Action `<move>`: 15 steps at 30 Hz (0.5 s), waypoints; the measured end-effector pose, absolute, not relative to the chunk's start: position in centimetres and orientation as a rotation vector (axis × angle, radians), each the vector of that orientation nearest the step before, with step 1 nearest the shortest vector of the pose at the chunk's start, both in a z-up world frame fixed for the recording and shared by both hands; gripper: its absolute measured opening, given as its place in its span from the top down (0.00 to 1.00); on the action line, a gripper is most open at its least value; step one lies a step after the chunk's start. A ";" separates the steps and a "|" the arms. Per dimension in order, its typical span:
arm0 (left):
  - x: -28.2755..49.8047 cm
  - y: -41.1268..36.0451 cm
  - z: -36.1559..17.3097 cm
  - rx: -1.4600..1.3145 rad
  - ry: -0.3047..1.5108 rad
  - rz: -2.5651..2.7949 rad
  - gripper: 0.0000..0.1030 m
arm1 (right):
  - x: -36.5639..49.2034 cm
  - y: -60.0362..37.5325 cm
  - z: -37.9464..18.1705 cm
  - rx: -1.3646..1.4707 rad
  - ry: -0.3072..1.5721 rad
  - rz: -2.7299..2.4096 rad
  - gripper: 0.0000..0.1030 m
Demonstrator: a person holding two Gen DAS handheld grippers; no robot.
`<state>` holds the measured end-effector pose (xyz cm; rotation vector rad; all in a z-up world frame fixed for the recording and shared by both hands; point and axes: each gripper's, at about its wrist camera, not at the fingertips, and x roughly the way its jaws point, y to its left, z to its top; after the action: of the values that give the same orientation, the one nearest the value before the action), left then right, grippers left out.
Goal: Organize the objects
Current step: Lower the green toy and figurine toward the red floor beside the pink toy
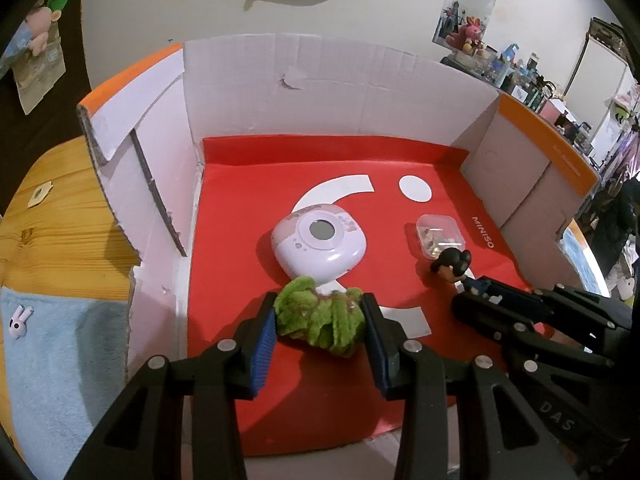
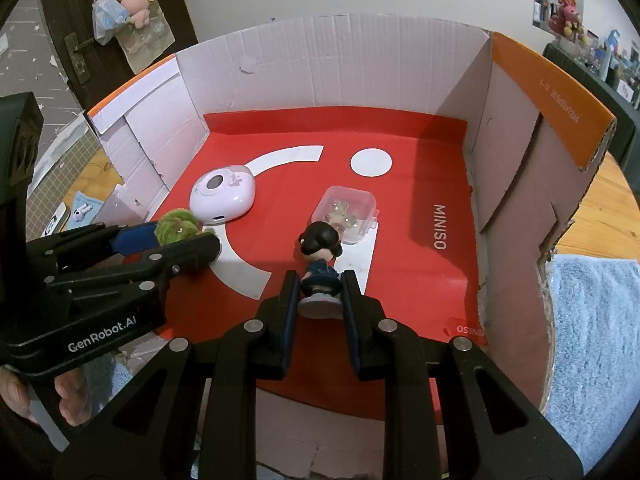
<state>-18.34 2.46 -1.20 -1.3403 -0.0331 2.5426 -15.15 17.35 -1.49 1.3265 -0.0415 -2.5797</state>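
Left tool clamps green fuzzy ball; right tool seemingly clamps figurine.

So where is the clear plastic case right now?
The clear plastic case sits inside the cardboard box, right of the white camera, just beyond the figurine the right gripper holds.
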 end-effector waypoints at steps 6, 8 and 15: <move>-18.3 2.5 -1.2 -1.340 -0.030 2.544 0.59 | -15.1 17.4 -1.4 1.324 -0.048 -2.580 0.80; -18.3 2.4 -1.2 -1.341 -0.030 2.546 0.57 | -15.1 17.4 -1.4 1.324 -0.050 -2.579 0.80; -18.2 2.4 -1.2 -1.340 -0.033 2.548 0.55 | -15.1 17.4 -1.3 1.322 -0.047 -2.583 0.80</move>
<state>-18.21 2.42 -1.18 -1.3398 -0.0331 2.5478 -15.14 17.40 -1.34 1.3224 -0.0474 -2.5827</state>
